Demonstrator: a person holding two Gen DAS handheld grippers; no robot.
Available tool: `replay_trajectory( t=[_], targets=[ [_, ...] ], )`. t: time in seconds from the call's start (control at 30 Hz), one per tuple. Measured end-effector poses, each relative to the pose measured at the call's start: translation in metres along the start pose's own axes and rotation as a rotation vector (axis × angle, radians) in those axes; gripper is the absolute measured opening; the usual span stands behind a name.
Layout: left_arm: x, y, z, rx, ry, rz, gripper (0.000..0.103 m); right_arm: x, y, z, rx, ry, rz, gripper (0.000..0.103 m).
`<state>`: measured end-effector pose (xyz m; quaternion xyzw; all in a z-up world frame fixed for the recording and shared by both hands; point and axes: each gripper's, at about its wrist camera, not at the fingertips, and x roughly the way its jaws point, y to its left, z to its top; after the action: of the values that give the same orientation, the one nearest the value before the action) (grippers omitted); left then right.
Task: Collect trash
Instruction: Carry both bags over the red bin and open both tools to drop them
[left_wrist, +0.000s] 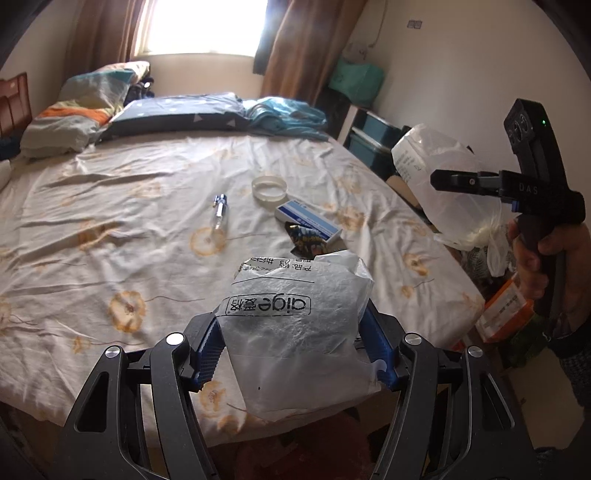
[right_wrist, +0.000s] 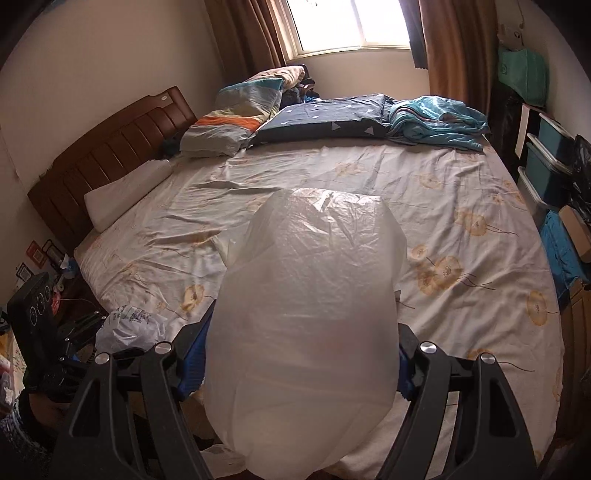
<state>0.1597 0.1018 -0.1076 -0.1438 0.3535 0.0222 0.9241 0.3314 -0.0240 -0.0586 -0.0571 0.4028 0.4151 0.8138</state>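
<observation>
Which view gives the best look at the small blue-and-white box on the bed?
The left wrist view: the blue-and-white box lies in plain sight on the bed sheet, beside a white ring. In the right wrist view the clear plastic bag hides that spot.

Printed plastic bag (left_wrist: 295, 328), translucent white, crumpled, black lettering upside down to the camera, gripped between the left tongs (left_wrist: 291, 347) at the near bed edge. Large translucent white trash bag (right_wrist: 306, 325), puffed out, wrinkled, held in the right tongs (right_wrist: 295, 365) above the bed. On the floral bedsheet (left_wrist: 110, 206): white plastic ring (left_wrist: 269, 189) lying flat; blue-white carton (left_wrist: 308, 220) flat just beside it; dark crumpled wrapper (left_wrist: 306, 240) touching the carton's near edge; small clear bottle with silver cap (left_wrist: 218, 214) on its side, apart to the left.
</observation>
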Motion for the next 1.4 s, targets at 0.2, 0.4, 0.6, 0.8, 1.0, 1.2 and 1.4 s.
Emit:
replay_trajectory(
  t=[0.2, 0.4, 0.6, 0.8, 1.0, 1.2, 1.4],
  targets=[
    [-0.026, -0.008, -0.043, -0.007, 0.025, -0.028, 0.064, -0.025, 0.044, -0.065, -0.085, 0.022, 0.037, 0.076],
    [-0.023, -0.006, -0.103, -0.037, 0.113, -0.044, 0.064, -0.018, 0.067, -0.130, -0.136, 0.099, 0.065, 0.076],
    [-0.004, 0.002, -0.157, -0.059, 0.221, -0.035, 0.064, 0.011, 0.075, -0.181, -0.159, 0.213, 0.082, 0.076],
    [0.025, 0.012, -0.196, -0.087, 0.337, -0.037, 0.064, 0.039, 0.081, -0.218, -0.200, 0.317, 0.086, 0.076],
    [0.059, 0.021, -0.234, -0.120, 0.467, -0.051, 0.064, 0.071, 0.078, -0.251, -0.230, 0.435, 0.087, 0.076],
    [0.094, 0.023, -0.262, -0.128, 0.582, -0.063, 0.064, 0.105, 0.069, -0.284, -0.256, 0.557, 0.074, 0.076],
    [0.120, 0.029, -0.285, -0.171, 0.668, -0.092, 0.064, 0.131, 0.060, -0.311, -0.274, 0.654, 0.065, 0.076]
  ],
)
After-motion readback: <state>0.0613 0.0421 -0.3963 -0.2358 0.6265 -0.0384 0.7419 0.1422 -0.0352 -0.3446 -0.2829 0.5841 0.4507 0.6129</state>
